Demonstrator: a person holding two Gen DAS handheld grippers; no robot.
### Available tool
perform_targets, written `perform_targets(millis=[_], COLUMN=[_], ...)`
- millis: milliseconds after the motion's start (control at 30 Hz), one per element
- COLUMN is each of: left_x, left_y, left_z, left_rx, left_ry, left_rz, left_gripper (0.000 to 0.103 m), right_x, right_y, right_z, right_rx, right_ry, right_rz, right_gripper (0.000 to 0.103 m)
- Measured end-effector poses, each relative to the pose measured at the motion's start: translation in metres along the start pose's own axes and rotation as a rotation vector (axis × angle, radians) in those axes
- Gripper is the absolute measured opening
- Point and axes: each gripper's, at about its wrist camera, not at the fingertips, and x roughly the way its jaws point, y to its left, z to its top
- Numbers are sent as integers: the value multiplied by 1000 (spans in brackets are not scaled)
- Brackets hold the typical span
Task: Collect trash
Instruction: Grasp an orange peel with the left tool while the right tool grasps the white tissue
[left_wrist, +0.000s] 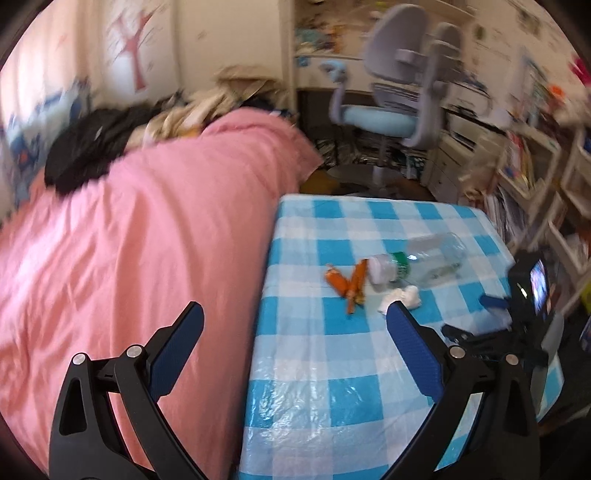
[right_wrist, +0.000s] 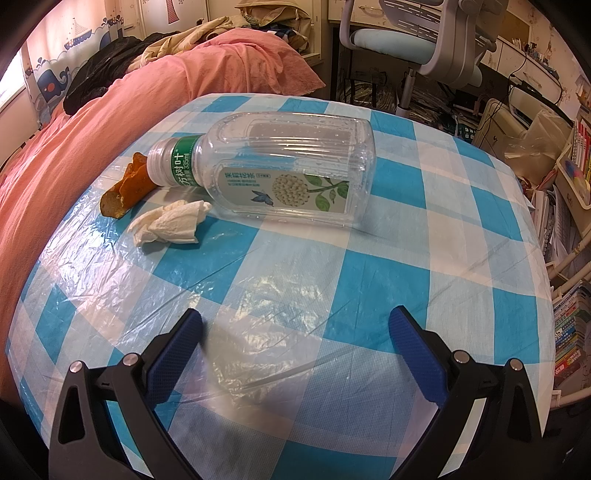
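An empty clear plastic bottle (right_wrist: 280, 170) with a green label lies on its side on the blue checked tablecloth (right_wrist: 388, 266). Orange peel (right_wrist: 127, 188) lies by its cap and a crumpled white tissue (right_wrist: 170, 223) lies just in front. My right gripper (right_wrist: 295, 325) is open and empty, low over the cloth, short of the bottle. My left gripper (left_wrist: 295, 314) is open and empty, over the table's left edge; in its view the bottle (left_wrist: 424, 264), peel (left_wrist: 347, 284) and tissue (left_wrist: 402, 297) lie ahead to the right. The other gripper's camera body (left_wrist: 532, 295) shows at the right.
A bed with a pink quilt (right_wrist: 110, 110) butts against the table's left side, with dark clothes (right_wrist: 107, 70) piled on it. A grey and blue desk chair (right_wrist: 406, 40) stands behind the table. Shelves of books (right_wrist: 572, 314) line the right side.
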Motion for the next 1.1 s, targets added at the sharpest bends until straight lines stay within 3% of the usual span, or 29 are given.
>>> perform_targets(millis=[133, 267, 667, 800, 900, 967, 1100], left_x=[10, 18, 67, 86, 99, 109, 136], left_y=[20, 17, -70, -80, -79, -57, -19], left_z=[-3, -14, -31, -29, -25, -13, 4], left_rx=[-105, -133, 94, 161, 121, 66, -113], left_ry=[40, 79, 140, 147, 168, 162, 193], left_rz=[-5, -13, -94, -52, -35, -18, -15], left_gripper=[95, 95, 95, 95, 95, 95, 95], right_x=[0, 0, 0, 0, 0, 1, 3], right_y=[0, 0, 1, 2, 2, 1, 7], right_z=[0, 0, -1, -1, -1, 0, 9], right_rx=[0, 0, 0, 0, 0, 0, -4], right_ry=[0, 0, 0, 0, 0, 1, 53], right_rz=[0, 0, -1, 0, -1, -2, 15], right_gripper=[97, 97, 97, 97, 97, 97, 97])
